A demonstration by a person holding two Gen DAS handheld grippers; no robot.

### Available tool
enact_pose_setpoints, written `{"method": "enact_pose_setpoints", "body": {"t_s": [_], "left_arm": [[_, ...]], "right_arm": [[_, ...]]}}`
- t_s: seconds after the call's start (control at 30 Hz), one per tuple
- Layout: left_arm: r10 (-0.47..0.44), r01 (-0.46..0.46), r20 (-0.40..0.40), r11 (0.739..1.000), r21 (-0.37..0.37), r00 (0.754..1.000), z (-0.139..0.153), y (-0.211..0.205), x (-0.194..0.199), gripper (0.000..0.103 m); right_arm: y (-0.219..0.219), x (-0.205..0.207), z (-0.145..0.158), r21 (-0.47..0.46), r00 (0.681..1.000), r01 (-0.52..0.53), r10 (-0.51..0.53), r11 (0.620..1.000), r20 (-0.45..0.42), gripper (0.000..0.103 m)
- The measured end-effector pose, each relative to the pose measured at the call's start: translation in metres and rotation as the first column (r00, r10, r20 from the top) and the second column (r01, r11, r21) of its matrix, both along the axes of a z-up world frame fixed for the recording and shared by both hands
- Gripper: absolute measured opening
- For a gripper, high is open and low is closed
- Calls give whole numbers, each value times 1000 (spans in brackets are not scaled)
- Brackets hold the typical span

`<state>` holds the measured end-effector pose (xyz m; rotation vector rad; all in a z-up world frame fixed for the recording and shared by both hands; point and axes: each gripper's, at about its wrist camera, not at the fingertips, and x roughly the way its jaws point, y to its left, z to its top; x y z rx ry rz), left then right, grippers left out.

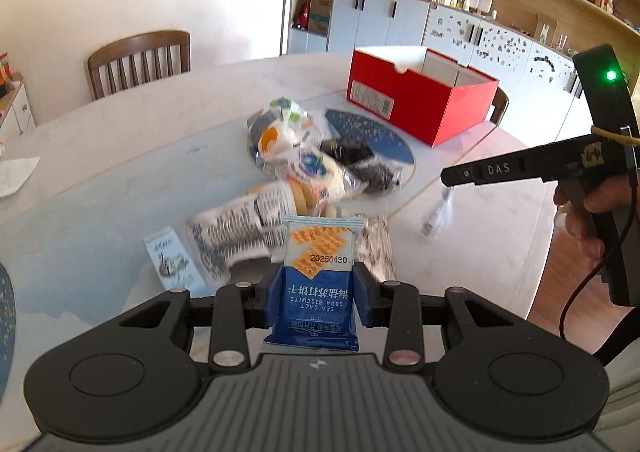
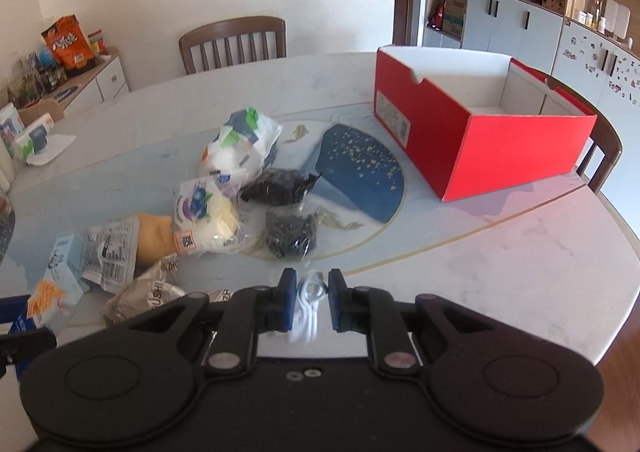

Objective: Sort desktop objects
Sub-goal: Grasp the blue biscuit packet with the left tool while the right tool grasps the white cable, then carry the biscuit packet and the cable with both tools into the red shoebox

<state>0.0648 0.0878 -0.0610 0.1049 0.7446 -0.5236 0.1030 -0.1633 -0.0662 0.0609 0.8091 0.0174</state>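
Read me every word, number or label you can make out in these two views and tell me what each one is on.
"20250430": blue and white soda biscuit packet in the left claw.
"SEA SALT SODA BISCUITS": same packet, upside down.
"DAS": black handheld right claw.
"ZH", "USHI": crumpled silver foil wrapper, partial.
Too small or blurred: red cardboard box label, white printed snack bag, orange bag on the sideboard.

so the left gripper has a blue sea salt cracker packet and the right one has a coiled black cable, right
Not quite: the right gripper is shut on a coiled white cable, not a black one, as the right wrist view shows. The left gripper does hold the blue sea salt soda cracker packet.
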Motion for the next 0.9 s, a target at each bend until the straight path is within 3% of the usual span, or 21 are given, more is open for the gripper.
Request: {"method": "enact_pose_setpoints", "body": {"t_s": [0.47, 0.9], "left_arm": [[-8, 8, 9, 1000, 1, 1000, 13, -37, 20, 35], [42, -42, 45, 999, 5, 998, 51, -141, 67, 35]], "right_arm": [[-32, 10, 32, 41, 997, -54, 52, 998, 55, 15], [-116, 62, 77, 76, 972, -209, 199, 975, 124, 15]]}}
